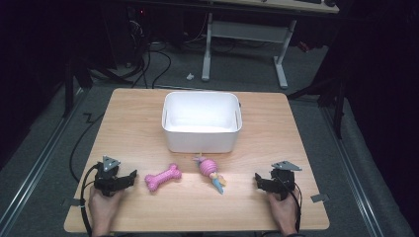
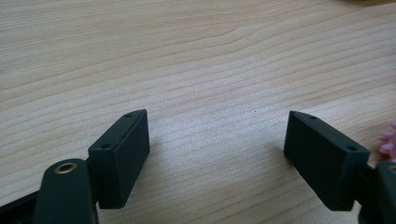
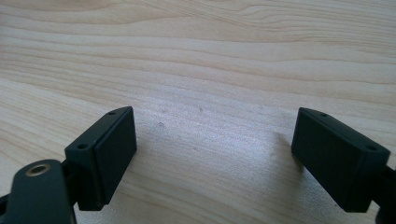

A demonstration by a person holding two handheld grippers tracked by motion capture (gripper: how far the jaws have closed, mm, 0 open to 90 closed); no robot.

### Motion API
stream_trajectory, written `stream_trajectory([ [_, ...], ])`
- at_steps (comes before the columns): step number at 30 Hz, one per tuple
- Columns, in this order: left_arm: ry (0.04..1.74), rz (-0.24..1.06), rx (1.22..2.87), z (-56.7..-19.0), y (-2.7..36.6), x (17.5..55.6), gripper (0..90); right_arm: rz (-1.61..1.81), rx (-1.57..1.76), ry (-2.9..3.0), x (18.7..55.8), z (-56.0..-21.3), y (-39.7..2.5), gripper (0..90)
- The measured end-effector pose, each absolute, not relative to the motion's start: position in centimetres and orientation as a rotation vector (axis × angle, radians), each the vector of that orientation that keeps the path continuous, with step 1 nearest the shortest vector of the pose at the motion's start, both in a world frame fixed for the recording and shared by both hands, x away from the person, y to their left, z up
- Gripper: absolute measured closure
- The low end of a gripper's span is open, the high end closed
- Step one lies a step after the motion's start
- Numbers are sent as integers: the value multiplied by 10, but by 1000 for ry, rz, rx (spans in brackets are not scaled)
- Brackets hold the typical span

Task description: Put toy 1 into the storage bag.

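both toys, a bone (image 1: pixel 163 178) and a rope toy (image 1: pixel 211 172), are seen near the tabletop's (image 1: pixel 276 123) front edge outside the empty bin (image 1: pixel 201 121), with the left gripper (image 1: pixel 124 179) and right gripper (image 1: pixel 261 181) held wide and nothing gripped.

A white bin (image 1: pixel 201 122), rectangular and open-topped, stands upright at the middle of the table's (image 1: pixel 123 123) far half, nothing inside it. Nearer than the bin, a pink bone toy (image 1: pixel 162 177) lies flat, tilted, left of centre. Near its right lies a rope toy (image 1: pixel 211 172) with a pink ball and a blue-and-cream tail, slanting toward the near right.
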State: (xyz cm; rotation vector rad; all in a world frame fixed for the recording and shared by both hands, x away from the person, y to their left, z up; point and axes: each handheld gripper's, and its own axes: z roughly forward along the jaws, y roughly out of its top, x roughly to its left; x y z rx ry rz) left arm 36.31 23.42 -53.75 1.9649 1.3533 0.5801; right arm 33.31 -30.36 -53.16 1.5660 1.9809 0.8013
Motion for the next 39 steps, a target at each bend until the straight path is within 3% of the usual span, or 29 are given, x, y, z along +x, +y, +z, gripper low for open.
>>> stream_trajectory([
  [29, 1348, 567, 1967, -537, 233, 365, 218, 805, 1565, 1976, 333, -531, -304, 165],
  [39, 1340, 481, 1945, -533, 237, 366, 226, 807, 1567, 1976, 333, -531, -303, 166],
])
